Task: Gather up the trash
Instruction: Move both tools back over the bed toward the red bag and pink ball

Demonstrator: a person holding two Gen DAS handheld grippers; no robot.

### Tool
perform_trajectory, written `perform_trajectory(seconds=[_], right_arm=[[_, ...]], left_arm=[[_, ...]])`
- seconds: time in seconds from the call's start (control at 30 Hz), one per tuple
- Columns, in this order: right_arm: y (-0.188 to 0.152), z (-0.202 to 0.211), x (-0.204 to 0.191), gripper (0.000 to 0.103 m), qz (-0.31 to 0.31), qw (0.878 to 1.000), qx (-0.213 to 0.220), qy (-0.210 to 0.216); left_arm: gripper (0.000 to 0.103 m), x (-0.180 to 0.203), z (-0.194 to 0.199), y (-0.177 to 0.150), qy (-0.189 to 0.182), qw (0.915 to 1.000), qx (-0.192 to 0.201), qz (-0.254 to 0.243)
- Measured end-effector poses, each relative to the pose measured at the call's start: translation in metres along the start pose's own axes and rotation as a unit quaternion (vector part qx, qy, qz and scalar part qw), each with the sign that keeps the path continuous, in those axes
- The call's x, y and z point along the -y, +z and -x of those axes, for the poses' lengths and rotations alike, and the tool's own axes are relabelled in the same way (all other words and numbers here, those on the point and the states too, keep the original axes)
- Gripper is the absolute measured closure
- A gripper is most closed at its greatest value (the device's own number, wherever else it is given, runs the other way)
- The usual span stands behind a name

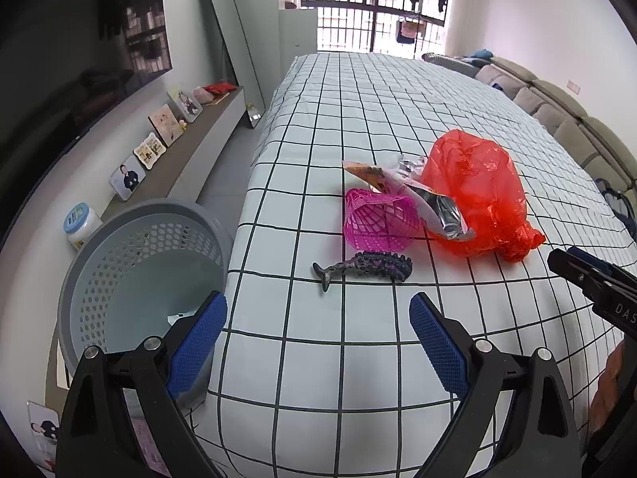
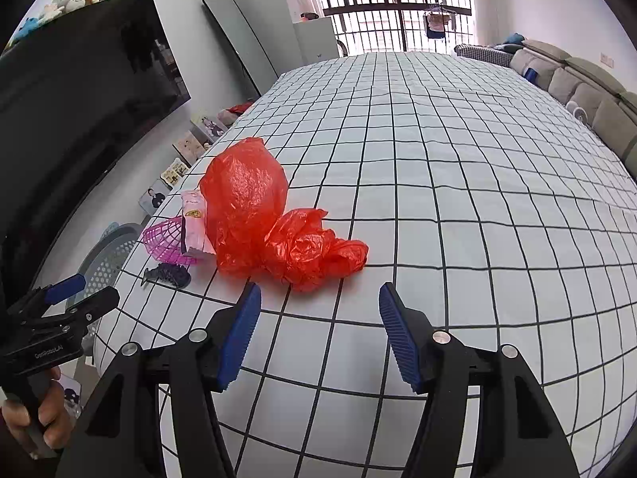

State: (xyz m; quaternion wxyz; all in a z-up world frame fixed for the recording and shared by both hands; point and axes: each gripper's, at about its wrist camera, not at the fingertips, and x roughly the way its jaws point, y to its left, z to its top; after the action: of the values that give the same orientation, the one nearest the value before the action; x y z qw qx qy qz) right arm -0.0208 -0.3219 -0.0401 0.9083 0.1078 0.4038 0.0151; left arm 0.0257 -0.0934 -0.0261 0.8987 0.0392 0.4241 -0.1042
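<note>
1. The left gripper [image 1: 318, 310] hangs wide open and holds nothing, above the near left part of the tabletop covered in a white cloth with a black grid [image 1: 358, 358]; bare cloth lies between its blue pads and the trash.
2. The right gripper [image 2: 320, 298] is also spread open and empty, just short of the crumpled red plastic bag [image 2: 274, 231].
3. The trash sits in one cluster near the left edge of the tabletop. The red plastic bag is the largest piece, on the cluster's right side.
4. A torn pink-and-silver foil snack wrapper [image 1: 422, 195] leans against the bag's left side and overlaps a pink plastic mesh net [image 1: 378, 219].
5. A small dark purple knobbly toy creature with a tail fin [image 1: 362, 267] lies on its own just in front of the net, nearest the left gripper and apart from the rest.
6. Beside the left edge of the tabletop, lower down, stands a round grey perforated plastic basket [image 1: 99, 279], its mouth open upward; the left gripper's left finger overlaps its rim in view.
7. Beyond the cluster the cloth runs bare to the far edge, and to the right it is open as far as the grey sofa [image 2: 597, 91].
8. Left of the basket a low shelf carries photo frames [image 1: 159, 127] and a white jar [image 1: 81, 223].
</note>
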Motion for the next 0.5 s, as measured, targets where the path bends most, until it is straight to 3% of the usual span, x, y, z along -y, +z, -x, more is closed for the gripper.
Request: perform_trajectory(seconds=[0.5], right_arm=[[0.047,-0.013,-0.025,0.040,0.057,0.998,-0.002,0.022]], left_arm=[[0.012,-0.008,0.002,0.008,0.009,0.9999,0.007,0.011]])
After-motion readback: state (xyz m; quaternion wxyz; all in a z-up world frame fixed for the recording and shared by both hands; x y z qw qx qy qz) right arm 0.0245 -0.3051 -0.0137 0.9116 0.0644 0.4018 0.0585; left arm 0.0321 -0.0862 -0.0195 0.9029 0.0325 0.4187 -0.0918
